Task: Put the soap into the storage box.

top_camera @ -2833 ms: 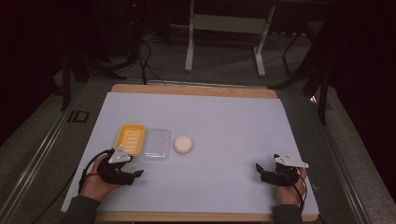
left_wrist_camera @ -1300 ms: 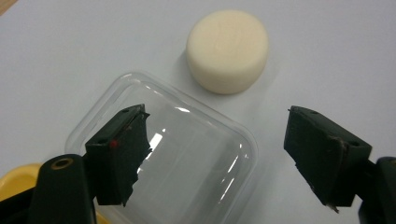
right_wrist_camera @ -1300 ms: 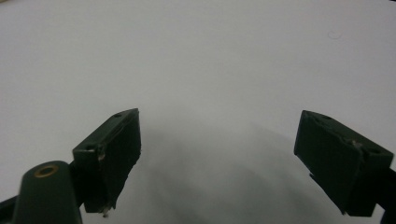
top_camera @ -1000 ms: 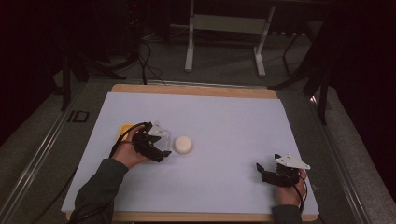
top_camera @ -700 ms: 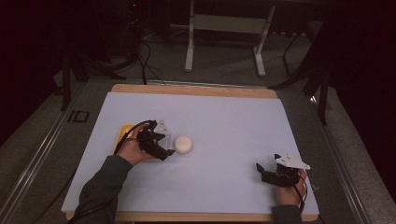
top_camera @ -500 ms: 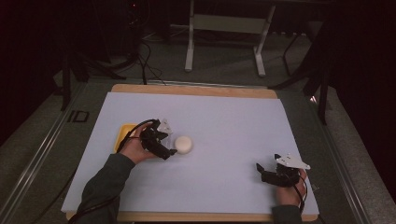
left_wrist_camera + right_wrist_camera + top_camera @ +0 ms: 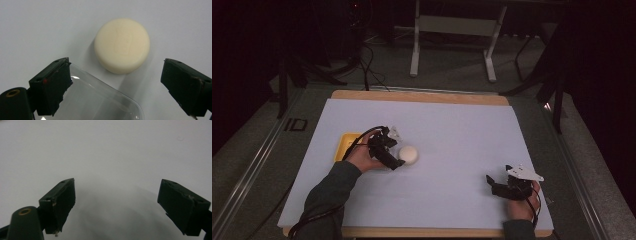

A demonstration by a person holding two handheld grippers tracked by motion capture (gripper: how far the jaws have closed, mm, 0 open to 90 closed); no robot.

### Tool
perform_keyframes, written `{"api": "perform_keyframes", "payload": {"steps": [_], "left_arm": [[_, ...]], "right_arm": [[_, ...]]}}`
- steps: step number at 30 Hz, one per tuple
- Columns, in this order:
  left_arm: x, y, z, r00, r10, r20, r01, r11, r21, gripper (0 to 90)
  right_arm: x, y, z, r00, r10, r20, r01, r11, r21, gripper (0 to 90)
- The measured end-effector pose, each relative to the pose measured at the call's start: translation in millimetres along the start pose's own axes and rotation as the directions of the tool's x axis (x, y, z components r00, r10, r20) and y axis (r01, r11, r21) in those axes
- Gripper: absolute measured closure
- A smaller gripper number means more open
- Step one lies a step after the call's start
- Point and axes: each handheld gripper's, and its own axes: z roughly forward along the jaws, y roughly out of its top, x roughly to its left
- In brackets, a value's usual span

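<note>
The left gripper (image 7: 395, 159), on an arm reaching in diagonally over the counter (image 7: 462, 130), points at the round cream-coloured soap bar (image 7: 122, 46). Its jaws have just been opening and stand wide above a clear plastic lid (image 7: 100, 105), the soap just beyond them. The right gripper (image 7: 492, 184) rests near the counter's front edge, jaws apart, gripping nothing.

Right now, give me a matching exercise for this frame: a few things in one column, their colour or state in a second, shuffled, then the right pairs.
Things:
1. soap
2. tray
3. lid
4. right gripper

Colour or state:
A. yellow, behind the left hand
B. open over bare table
C. clear, under the left gripper's near jaw
D. cream, round, lying ahead of the open left gripper

Pairs: 1-D, 2-A, 3-C, 4-B
</note>
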Motion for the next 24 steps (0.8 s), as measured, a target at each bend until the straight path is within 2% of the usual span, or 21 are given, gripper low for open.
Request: {"api": "perform_keyframes", "payload": {"steps": [24], "left_arm": [[2.2,16.7,18.1,0.9994,0.02,0.028,-0.021,0.9981,0.058,9.9]], "right_arm": [[0.2,0.1,0.1,1.0,-0.005,0.0,0.005,1.0,0.001,14.7]]}}
